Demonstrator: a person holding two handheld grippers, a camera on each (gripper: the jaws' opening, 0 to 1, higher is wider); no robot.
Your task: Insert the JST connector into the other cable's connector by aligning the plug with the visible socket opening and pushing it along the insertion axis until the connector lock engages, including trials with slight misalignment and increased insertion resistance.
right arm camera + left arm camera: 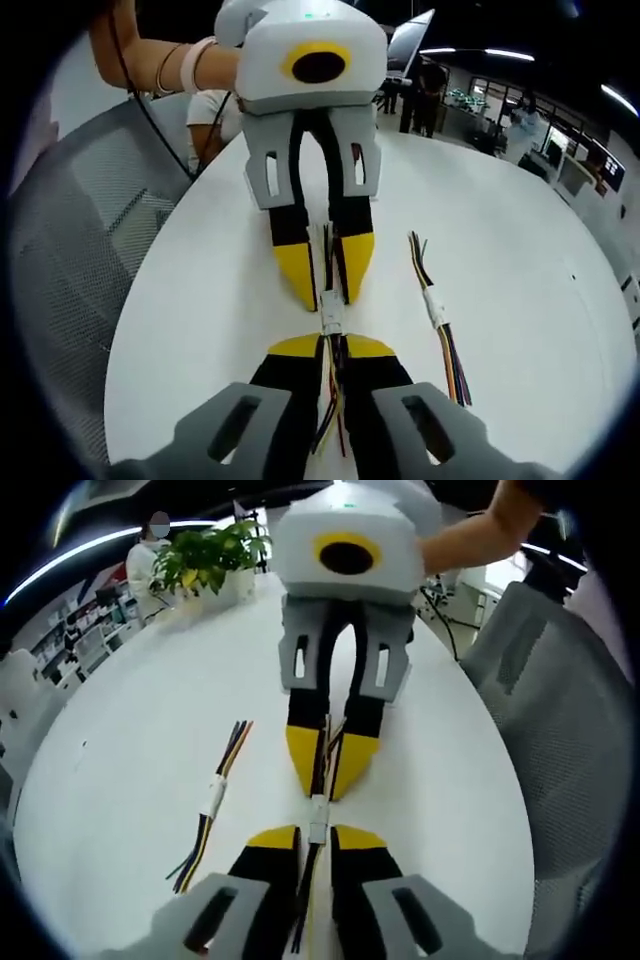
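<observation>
Two grippers face each other tip to tip over the white table (110, 780). In the left gripper view, my left gripper (315, 840) is shut on a multicoloured wire bundle, and its white JST connector (318, 818) sits just past the yellow tips. My right gripper (328, 778) comes from the far side, shut on the other cable. In the right gripper view, my right gripper (333, 350) and left gripper (328, 290) meet at the white connectors (331, 312). The two housings touch in line. I cannot tell whether the lock has caught.
A second cable pair with a white joined connector (214, 796) (434, 305) lies beside the grippers. A potted plant (212, 558) stands at the table's far edge. A grey mesh chair (560, 710) (80, 250) stands by the table. A person's arm (470, 540) (160, 62) holds each opposing gripper.
</observation>
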